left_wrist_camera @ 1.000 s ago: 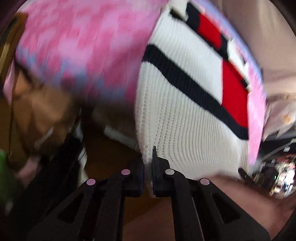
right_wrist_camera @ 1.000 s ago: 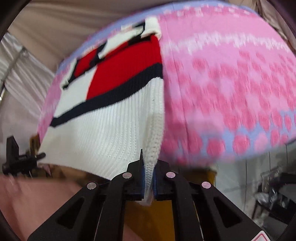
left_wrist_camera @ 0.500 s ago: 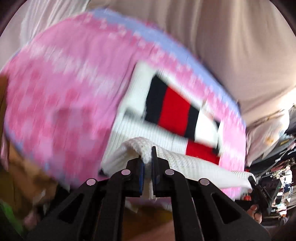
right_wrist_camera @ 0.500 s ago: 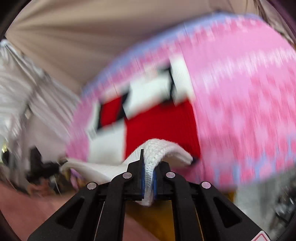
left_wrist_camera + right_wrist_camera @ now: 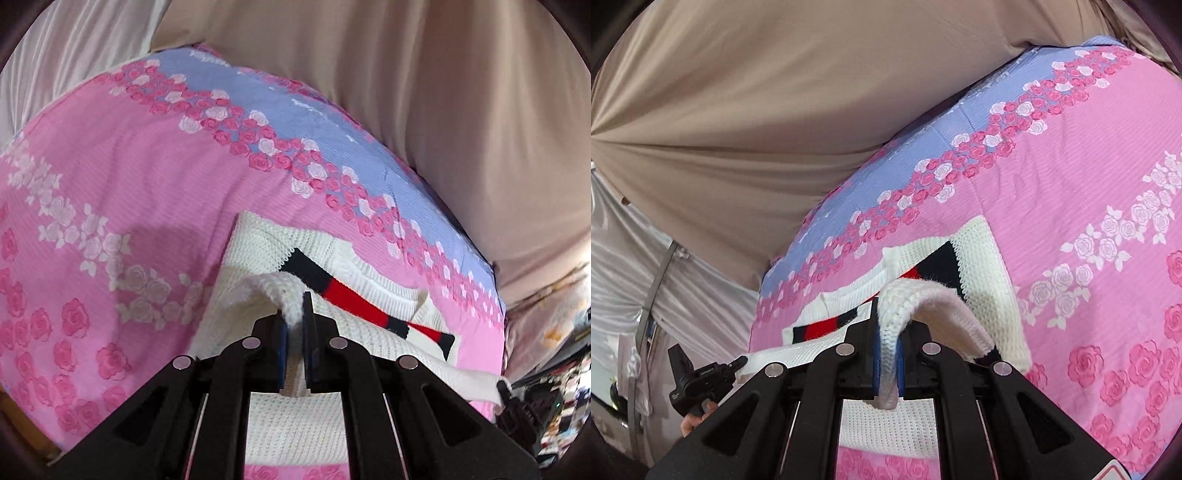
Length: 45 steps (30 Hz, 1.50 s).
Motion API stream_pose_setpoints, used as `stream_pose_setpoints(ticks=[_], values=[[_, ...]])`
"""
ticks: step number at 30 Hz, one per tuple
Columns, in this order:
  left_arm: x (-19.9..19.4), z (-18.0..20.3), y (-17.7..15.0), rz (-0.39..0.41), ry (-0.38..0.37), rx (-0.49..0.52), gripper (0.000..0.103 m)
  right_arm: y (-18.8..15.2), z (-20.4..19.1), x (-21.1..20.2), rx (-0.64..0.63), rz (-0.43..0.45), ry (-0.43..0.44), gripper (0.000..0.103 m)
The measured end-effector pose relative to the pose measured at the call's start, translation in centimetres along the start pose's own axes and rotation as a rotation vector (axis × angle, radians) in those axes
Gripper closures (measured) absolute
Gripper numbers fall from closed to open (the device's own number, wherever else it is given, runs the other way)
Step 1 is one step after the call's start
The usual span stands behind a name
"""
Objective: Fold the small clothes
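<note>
A small white knit sweater (image 5: 258,254) with black and red blocks lies on a pink rose-print bedspread (image 5: 110,166). My left gripper (image 5: 294,314) is shut on the sweater's near hem, lifted and folded toward the far part. In the right wrist view the same sweater (image 5: 982,258) shows, and my right gripper (image 5: 888,332) is shut on the other hem corner, which drapes over the fingers. The other gripper (image 5: 698,380) shows at lower left there, holding its corner. The sweater's lower half hangs between the two grippers.
The bedspread (image 5: 1089,166) has a lavender band with roses (image 5: 295,110) along its far side. Beige curtain fabric (image 5: 443,92) hangs behind the bed. Silvery drapes (image 5: 646,266) and clutter (image 5: 554,406) sit at the sides.
Both grippers have carried the sweater's hem up and forward over its upper part. The view swung from the hanging hem to across the bed.
</note>
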State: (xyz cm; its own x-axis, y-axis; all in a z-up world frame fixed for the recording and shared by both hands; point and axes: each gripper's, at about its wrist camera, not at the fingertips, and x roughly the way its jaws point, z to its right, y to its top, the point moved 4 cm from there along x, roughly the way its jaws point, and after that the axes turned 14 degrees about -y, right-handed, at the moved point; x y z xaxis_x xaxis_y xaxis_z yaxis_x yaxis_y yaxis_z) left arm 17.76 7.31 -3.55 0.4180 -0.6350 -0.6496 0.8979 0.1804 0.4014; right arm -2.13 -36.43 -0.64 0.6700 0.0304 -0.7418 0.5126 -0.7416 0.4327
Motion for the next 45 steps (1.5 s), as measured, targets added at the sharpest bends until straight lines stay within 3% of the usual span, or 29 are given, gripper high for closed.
stream_pose_setpoints(ticks=[5,10,13,16,19,22,25,28,29,31,33,34,35,38,41,43,45], values=[[-3.1,-0.2,-3.1,-0.051,-0.004,0.029,0.098,-1.6,0.5,-0.2,-0.027,-0.056,-0.010,0.098],[-8.9,-2.1,-10.0,-0.141,0.047,-0.013,0.097,-8.7,2.5,-4.9,-0.130,-0.184,-0.046,0.098],[-10.2,-2.2,-10.9,-0.134,0.068,-0.055,0.097,-11.3,2.2,-7.2,-0.159,-0.230,-0.033,0.098],[-8.6,-1.7,-8.4,-0.109,0.037,-0.044,0.097,-9.5,0.4,-7.3,-0.203,-0.193,-0.024,0.097],[-4.3,-0.5,-3.6,-0.073,0.016,0.007,0.097,-5.1,-1.0,-4.7,-0.190,-0.116,-0.003,0.097],[0.4,0.3,0.4,-0.048,0.026,0.019,0.097,-0.1,-2.1,0.2,-0.143,-0.055,-0.014,0.097],[5.1,0.5,3.1,-0.034,0.074,0.037,0.096,3.3,-2.2,5.7,-0.053,-0.063,-0.027,0.097],[9.5,-1.1,4.3,-0.068,0.165,0.015,0.082,5.0,-2.1,10.3,0.011,-0.103,-0.061,0.094],[10.0,-1.6,4.4,-0.064,0.189,-0.010,0.071,5.3,-1.9,11.1,0.027,-0.103,-0.082,0.091],[9.3,-2.2,4.4,-0.029,0.160,-0.058,0.062,5.4,-1.6,11.2,0.079,-0.085,-0.095,0.089],[6.9,-2.2,3.7,0.017,0.135,-0.060,0.021,5.2,-1.0,9.3,0.130,-0.034,-0.066,0.074],[5.3,-2.1,3.0,0.032,0.152,-0.037,0.014,4.8,-0.4,7.5,0.138,0.012,-0.071,0.052],[4.2,-2.1,2.3,0.045,0.156,-0.011,0.013,4.2,0.2,5.9,0.129,0.045,-0.080,0.040],[1.1,-3.6,-1.9,0.007,0.176,0.025,0.011,1.0,2.4,3.3,0.058,0.040,-0.153,0.039],[-0.3,-6.6,-6.8,-0.053,0.171,-0.091,0.011,-4.4,5.7,2.4,-0.003,-0.044,-0.268,0.039],[-0.3,-8.2,-9.4,-0.088,0.168,-0.180,0.011,-8.1,7.4,2.6,0.019,-0.133,-0.265,0.039],[-0.4,-8.5,-10.4,-0.062,0.161,-0.207,0.011,-10.7,8.0,3.2,0.042,-0.185,-0.252,0.039]])
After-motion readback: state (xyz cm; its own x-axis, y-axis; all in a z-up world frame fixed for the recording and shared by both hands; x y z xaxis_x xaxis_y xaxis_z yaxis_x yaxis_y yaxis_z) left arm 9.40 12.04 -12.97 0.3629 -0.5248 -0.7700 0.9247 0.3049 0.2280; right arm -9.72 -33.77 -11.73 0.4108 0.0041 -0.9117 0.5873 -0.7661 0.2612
